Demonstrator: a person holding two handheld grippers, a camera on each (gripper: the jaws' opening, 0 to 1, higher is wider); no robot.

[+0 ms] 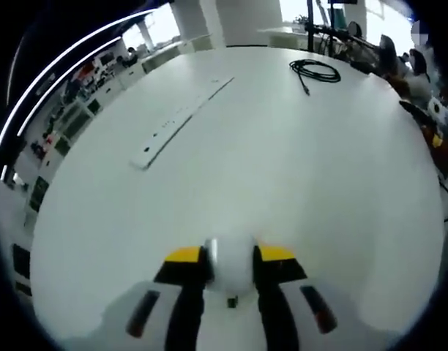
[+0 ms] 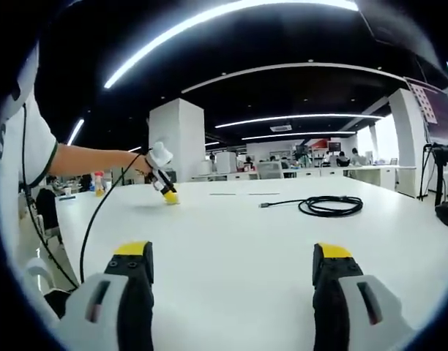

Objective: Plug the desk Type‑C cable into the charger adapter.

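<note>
Two grippers | left gripper [image 1: 230, 269] jaws clamp white charger adapter [image 1: 230, 265] | right gripper [image 2: 232, 263] jaws wide, empty | coiled cable [image 2: 328, 205] on bench [image 2: 231, 227]

The white, rounded charger adapter [image 1: 230, 265] sits clamped between the left hand-held gripper's [image 1: 230, 257] jaws. The black Type-C cable [image 1: 314, 71] lies coiled on the white worktop [image 1: 282, 168], its plug end trailing loose.

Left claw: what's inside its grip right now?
The left claw is shut on a white rounded charger adapter above the white table. Its sides are covered by the yellow-tipped fingers; the port can't be seen.
</note>
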